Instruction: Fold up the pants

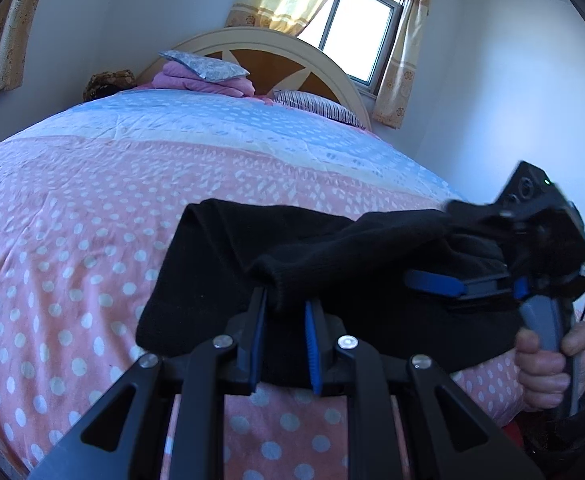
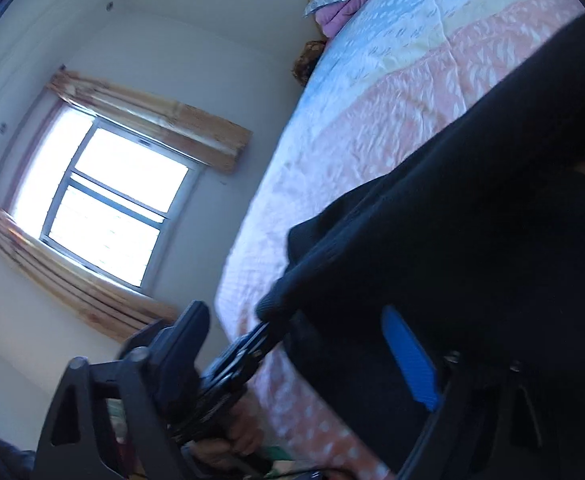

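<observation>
Pants of black knit fabric (image 1: 332, 264) lie on the near part of the bed, on a pink bedspread dotted with white that turns to blue and cream bands farther up (image 1: 92, 208). From my left wrist camera I see the left gripper (image 1: 286, 312) with its blue-padded jaws drawn close, pinching a ribbed hem of the pants between them; a fold of the cloth runs from that hem off to the right. There the right gripper (image 1: 436, 282), gripped by a hand (image 1: 548, 368), reaches in sideways over the pants. From my right wrist camera the right gripper's fingers stand spread wide, one blue pad (image 2: 410, 364) lying against the dark cloth, the other finger out over the edge of the bed, pressing on nothing. I see no containers anywhere. At the head of the bed, by the cream arched headboard (image 1: 292, 46), sits a stack of folded pink cloth (image 1: 204, 82) with a grey patterned pillow (image 1: 204, 65) on top, and a striped pillow (image 1: 316, 106) to its right.
</observation>
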A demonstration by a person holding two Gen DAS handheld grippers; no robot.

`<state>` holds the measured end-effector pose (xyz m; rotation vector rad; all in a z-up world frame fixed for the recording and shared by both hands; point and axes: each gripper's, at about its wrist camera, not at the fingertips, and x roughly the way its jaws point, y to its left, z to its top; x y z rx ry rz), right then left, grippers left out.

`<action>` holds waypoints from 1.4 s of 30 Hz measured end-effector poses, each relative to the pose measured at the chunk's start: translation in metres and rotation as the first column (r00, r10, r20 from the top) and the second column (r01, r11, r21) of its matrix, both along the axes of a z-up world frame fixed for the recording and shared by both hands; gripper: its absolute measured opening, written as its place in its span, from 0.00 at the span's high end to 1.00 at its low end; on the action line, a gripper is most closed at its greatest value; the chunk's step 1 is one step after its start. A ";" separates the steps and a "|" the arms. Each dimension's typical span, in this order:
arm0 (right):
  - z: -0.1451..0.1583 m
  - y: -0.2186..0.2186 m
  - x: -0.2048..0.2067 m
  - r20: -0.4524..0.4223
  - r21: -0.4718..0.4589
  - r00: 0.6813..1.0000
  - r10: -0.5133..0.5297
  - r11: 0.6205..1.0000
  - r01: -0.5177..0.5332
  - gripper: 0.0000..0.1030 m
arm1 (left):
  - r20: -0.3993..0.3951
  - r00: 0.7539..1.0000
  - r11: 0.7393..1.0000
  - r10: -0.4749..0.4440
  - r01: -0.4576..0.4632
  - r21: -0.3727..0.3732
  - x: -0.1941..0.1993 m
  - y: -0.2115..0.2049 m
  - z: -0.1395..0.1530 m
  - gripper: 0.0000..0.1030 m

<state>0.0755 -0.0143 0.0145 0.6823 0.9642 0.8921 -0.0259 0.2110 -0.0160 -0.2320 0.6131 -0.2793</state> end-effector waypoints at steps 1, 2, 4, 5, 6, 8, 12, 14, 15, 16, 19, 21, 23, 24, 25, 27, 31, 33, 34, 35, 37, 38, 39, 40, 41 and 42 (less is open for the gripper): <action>-0.001 0.006 0.005 0.004 -0.016 1.000 -0.001 1.000 0.001 0.20 | -0.010 1.000 1.000 -0.003 0.003 0.004 -0.001 0.000 0.000 0.81; 0.000 0.015 0.010 0.002 -0.034 1.000 0.006 0.999 -0.006 0.20 | -0.019 1.000 1.000 -0.011 0.011 0.007 -0.002 0.000 0.000 0.81; 0.001 0.026 0.016 -0.007 -0.054 1.000 0.000 0.999 -0.001 0.20 | -0.034 0.999 0.999 -0.032 0.032 0.012 -0.008 0.002 0.001 0.80; 0.002 0.031 0.019 -0.007 -0.048 1.000 -0.006 0.999 0.005 0.23 | -0.043 0.998 0.999 -0.040 0.041 0.013 -0.011 0.003 0.001 0.77; 0.002 0.033 0.023 -0.005 -0.032 1.000 -0.011 0.999 0.011 0.47 | -0.068 0.996 0.998 -0.056 0.056 -0.002 -0.015 0.005 0.001 0.73; -0.002 0.031 0.033 -0.039 -0.018 0.999 -0.019 1.000 0.018 0.97 | -0.123 0.989 0.995 -0.080 0.071 -0.076 -0.020 0.010 0.000 0.38; -0.013 0.036 0.030 -0.014 -0.017 1.000 -0.008 1.000 0.007 0.97 | -0.187 0.966 0.947 -0.181 0.120 -0.297 -0.025 0.009 -0.003 0.25; -0.002 0.035 0.023 0.039 0.011 0.999 0.006 1.000 -0.007 0.97 | -0.197 0.952 0.917 -0.233 0.148 -0.370 -0.023 0.003 -0.006 0.25; 0.005 0.036 0.019 0.068 0.011 0.998 0.016 1.000 -0.016 0.97 | -0.193 0.948 0.905 -0.253 0.161 -0.395 -0.020 0.000 -0.007 0.25; 0.015 0.037 0.014 0.107 0.011 0.994 0.029 0.999 -0.030 0.97 | -0.181 0.947 0.890 -0.264 0.167 -0.425 -0.017 -0.002 -0.007 0.25; 0.035 0.038 0.006 0.163 0.048 0.985 0.058 0.997 -0.067 0.97 | -0.148 0.944 0.801 -0.295 0.160 -0.577 -0.006 -0.004 -0.013 0.25; 0.037 0.039 0.005 0.143 0.106 0.987 0.068 0.991 -0.084 0.97 | -0.138 0.945 0.751 -0.297 0.142 -0.645 -0.001 -0.007 -0.018 0.25; 0.037 0.037 0.004 0.143 0.112 0.987 0.070 0.990 -0.086 0.97 | -0.114 0.968 0.761 -0.222 0.099 -0.642 -0.003 -0.005 -0.016 0.25; 0.036 0.037 0.003 0.145 0.099 0.987 0.068 0.992 -0.083 0.97 | -0.100 0.982 0.771 -0.162 0.063 -0.633 -0.005 0.000 -0.014 0.25; 0.033 0.035 0.003 0.138 0.100 0.988 0.066 0.992 -0.080 0.97 | -0.091 0.989 0.776 -0.120 0.036 -0.629 -0.008 0.003 -0.012 0.25; 0.027 0.030 0.001 0.114 0.120 0.992 0.061 0.990 -0.075 0.97 | -0.072 0.996 0.775 -0.052 -0.005 -0.632 -0.010 0.012 -0.009 0.25; 0.018 0.023 -0.008 0.096 0.130 0.994 0.053 0.989 -0.066 0.97 | -0.060 0.998 0.766 0.009 -0.046 -0.641 -0.009 0.021 -0.006 0.25; 0.013 0.023 -0.007 0.080 0.130 0.996 0.044 0.990 -0.054 0.97 | -0.057 0.998 0.751 0.023 -0.055 -0.658 -0.009 0.023 -0.005 0.25; 0.011 0.023 -0.007 0.071 0.133 0.997 0.040 0.990 -0.049 0.97 | -0.057 0.998 0.750 0.027 -0.058 -0.659 -0.008 0.027 -0.005 0.25; 0.009 0.022 -0.008 0.064 0.135 0.997 0.039 0.990 -0.047 0.97 | -0.054 0.998 0.746 0.032 -0.060 -0.663 -0.008 0.029 -0.005 0.25; 0.007 0.022 -0.011 0.063 0.135 0.997 0.036 0.990 -0.045 0.97 | -0.059 0.997 0.728 0.041 -0.070 -0.682 -0.003 0.028 -0.008 0.25; 0.006 0.022 -0.012 0.064 0.133 0.997 0.034 0.990 -0.043 0.97 | -0.063 0.997 0.720 0.041 -0.073 -0.690 -0.002 0.030 -0.011 0.25; 0.006 0.023 -0.012 0.064 0.130 0.997 0.031 0.991 -0.039 0.97 | -0.066 0.997 0.712 0.036 -0.072 -0.699 -0.003 0.036 -0.012 0.27; 0.005 0.023 -0.014 0.063 0.127 0.998 0.027 0.991 -0.035 0.97 | -0.076 0.997 0.718 0.034 -0.078 -0.691 0.000 0.034 -0.013 0.38; 0.005 0.022 -0.016 0.062 0.127 0.998 0.023 0.991 -0.031 0.97 | -0.086 0.996 0.731 0.030 -0.080 -0.678 0.009 0.037 -0.007 0.56; 0.004 0.022 -0.017 0.062 0.130 0.998 0.017 0.991 -0.025 0.97 | -0.091 0.996 0.743 0.027 -0.081 -0.665 0.010 0.034 -0.006 0.63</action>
